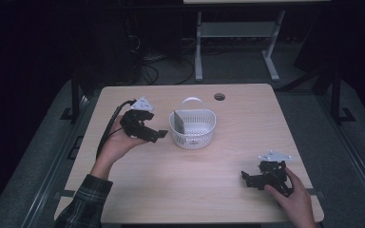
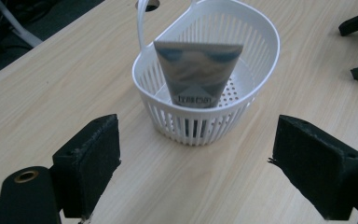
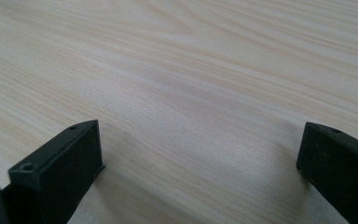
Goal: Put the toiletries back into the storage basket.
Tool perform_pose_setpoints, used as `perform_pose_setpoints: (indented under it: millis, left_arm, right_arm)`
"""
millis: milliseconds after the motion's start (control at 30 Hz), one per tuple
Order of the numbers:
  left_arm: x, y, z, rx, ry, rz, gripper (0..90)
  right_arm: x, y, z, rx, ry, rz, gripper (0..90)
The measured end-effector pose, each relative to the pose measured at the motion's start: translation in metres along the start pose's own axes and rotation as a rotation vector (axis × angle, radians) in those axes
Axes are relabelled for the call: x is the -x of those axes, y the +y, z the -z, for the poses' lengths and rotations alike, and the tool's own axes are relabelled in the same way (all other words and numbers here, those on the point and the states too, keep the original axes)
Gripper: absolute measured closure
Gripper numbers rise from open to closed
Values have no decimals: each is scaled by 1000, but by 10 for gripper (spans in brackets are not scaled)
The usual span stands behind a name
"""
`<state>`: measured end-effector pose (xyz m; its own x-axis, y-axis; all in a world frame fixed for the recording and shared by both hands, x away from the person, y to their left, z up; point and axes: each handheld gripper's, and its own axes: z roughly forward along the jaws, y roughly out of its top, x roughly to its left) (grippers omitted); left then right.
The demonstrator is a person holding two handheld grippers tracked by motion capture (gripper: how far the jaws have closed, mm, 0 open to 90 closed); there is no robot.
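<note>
The right tongs (image 1: 255, 179) lay nearest, low over the front right of the bench (image 1: 209, 190), jaws spread wide and gripping nothing, with bare wood between them in the right gripper view. Farther in, the left tongs (image 1: 156, 134) hung just beside the white basket (image 1: 193, 137), jaws equally wide apart and empty, pointing at it. In the left gripper view the basket (image 2: 261, 51) stood straight ahead between the jaws, and a flat packet (image 2: 197, 72) stood upright inside it, leaning on the near wall, its long axis rising toward the rim. The left tongs were plainly the nearer pair; the right sat well apart.
</note>
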<state>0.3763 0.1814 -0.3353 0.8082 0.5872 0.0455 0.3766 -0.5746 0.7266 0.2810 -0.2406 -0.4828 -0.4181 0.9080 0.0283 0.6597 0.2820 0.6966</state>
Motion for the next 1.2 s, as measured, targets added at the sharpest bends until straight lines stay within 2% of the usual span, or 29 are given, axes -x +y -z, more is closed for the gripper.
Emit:
perform_pose_setpoints:
  millis: [367,700,900,1033,1067,1100,1133,1167,1200]
  left_arm:
    - [6,-28,8,15,17,23,143]
    - [18,-58,15,45,36,33,143]
    - [24,-72,16,43,40,37,143]
    - [28,-85,18,57,50,49,143]
    - [30,-92,19,58,51,55,143]
    - [30,-92,19,58,51,55,143]
    - [32,-100,18,60,56,64,143]
    - [32,-100,18,60,56,64,143]
    - [34,-108,19,65,63,69,144]
  right_arm:
    - [0,0,0,1,-2,0,0]
    - [0,0,0,0,0,1,0]
    - [0,0,0,0,0,1,0]
    - [0,0,0,0,-1,1,0]
    - [0,0,0,0,-1,0,0]
    - [0,0,0,0,-1,0,0]
    - [0,0,0,0,-1,0,0]
    - [0,0,0,0,-1,0,0]
    - [0,0,0,0,-1,0,0]
